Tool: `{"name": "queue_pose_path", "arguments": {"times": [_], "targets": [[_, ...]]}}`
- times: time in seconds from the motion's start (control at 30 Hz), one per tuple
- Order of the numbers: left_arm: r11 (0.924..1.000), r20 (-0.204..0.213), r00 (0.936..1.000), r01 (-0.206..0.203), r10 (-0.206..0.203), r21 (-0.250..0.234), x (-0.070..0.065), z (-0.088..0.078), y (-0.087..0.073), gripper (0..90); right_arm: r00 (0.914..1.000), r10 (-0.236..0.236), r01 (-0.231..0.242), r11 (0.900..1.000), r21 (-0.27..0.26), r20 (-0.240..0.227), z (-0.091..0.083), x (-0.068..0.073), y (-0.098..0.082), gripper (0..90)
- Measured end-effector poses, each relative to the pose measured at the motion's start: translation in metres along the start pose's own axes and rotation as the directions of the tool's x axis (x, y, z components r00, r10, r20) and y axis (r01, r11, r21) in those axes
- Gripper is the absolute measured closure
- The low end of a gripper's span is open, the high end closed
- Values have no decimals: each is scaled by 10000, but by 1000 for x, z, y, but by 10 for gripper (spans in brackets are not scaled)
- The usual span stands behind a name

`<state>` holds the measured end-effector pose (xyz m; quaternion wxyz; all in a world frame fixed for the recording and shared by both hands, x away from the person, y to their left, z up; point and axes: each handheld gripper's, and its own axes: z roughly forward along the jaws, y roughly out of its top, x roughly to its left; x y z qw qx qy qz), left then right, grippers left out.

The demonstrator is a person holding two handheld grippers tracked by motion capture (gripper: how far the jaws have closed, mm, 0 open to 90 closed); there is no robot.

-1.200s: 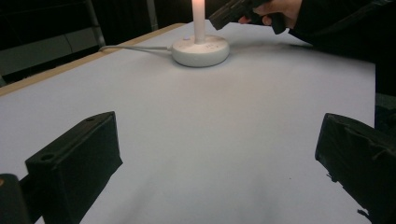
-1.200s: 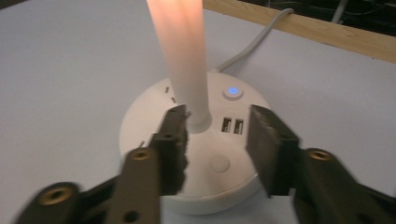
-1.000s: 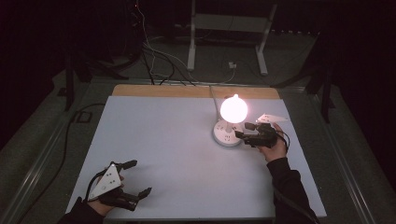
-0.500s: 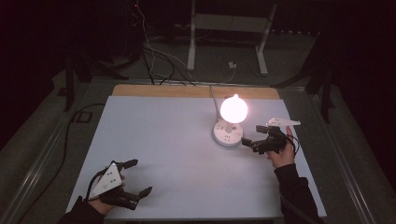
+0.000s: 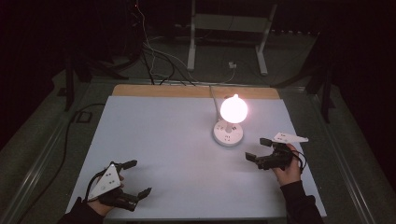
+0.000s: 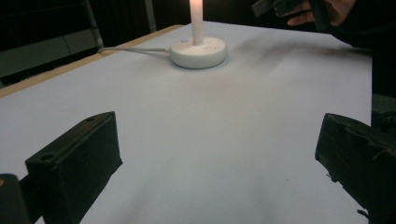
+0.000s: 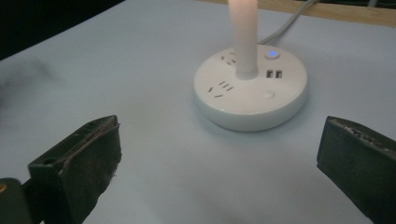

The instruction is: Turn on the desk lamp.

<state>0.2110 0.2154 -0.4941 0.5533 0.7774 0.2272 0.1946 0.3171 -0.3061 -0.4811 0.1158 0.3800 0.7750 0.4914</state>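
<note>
At the near left corner of the desk point(image 5: 154, 126), which carries a pale sheet with a wooden strip along its far edge, the left gripper point(image 5: 135, 179) rests low in the person's left hand point(image 5: 100, 201). Its jaws stand wide apart with nothing between them, pointing toward the middle of the desk; the grey three-cornered plate sits on top of it. In the left gripper view the two black jaws rise at the bottom corners with bare desk surface between them.

Further right, past the middle and toward the far side, stands the round white power socket base point(image 5: 228, 134), flat on the desk. A lit lamp bulb point(image 5: 234, 108) glows above it on a short white stem point(image 7: 244, 37) plugged into the top of the base. The right gripper view shows a small blue light point(image 7: 271, 54) on the base, two USB slots beside it and a white round button nearer the rim. A white cable point(image 5: 213, 95) runs from the base toward the far edge.

Just to the right of the base and a little nearer, the right gripper point(image 5: 258, 150) is held in the right hand point(image 5: 288, 168). Its jaws have just been opening and now stand fully apart, empty, aimed at the base without touching it.
</note>
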Motion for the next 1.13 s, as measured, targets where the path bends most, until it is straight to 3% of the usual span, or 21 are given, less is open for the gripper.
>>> {"name": "queue_pose_path", "arguments": {"times": [0.43, 0.57, 0.73, 1.13], "targets": [[10000, 59, 10000, -64, 63, 68, -1, 1, 0, 5, 9994, 196, -191, 9997, 176, -279, -24, 16, -30, 0], [10000, 76, 10000, -48, 48, 64, -1, 1, 0, 5, 9999, 24, -20, 9990, 442, -97, -27, 22, -37, 0], [9999, 95, 9999, -63, 62, 85, -1, 1, 0, 5, 9998, 175, -169, 9965, 824, -60, -29, 26, -44, 0], [10000, 105, 9999, -36, 36, 65, -1, 2, 0, 5, 9999, -112, 109, 9950, 992, 24, -31, 31, -54, 0]]}}
